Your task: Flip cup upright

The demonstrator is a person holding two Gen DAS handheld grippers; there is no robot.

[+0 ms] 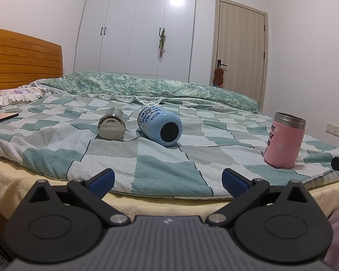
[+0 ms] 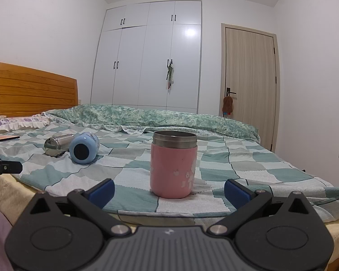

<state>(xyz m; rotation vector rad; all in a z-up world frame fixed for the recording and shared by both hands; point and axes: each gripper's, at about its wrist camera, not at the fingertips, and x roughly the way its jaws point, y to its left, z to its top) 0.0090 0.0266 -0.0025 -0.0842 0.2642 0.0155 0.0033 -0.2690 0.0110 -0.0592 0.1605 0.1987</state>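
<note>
Nearest the cameras, both grippers hover at the bed's near edge with their blue-padded fingers spread wide, holding nothing: the left gripper [image 1: 168,181] and the right gripper [image 2: 169,190]. A pink cup [image 2: 173,163] with a steel rim stands upright on the checked green blanket [image 1: 147,162], just ahead of the right gripper. Farther back, a blue cup [image 1: 160,125] lies on its side, base toward the cameras, just beside a tipped steel cup [image 1: 111,126].
</note>
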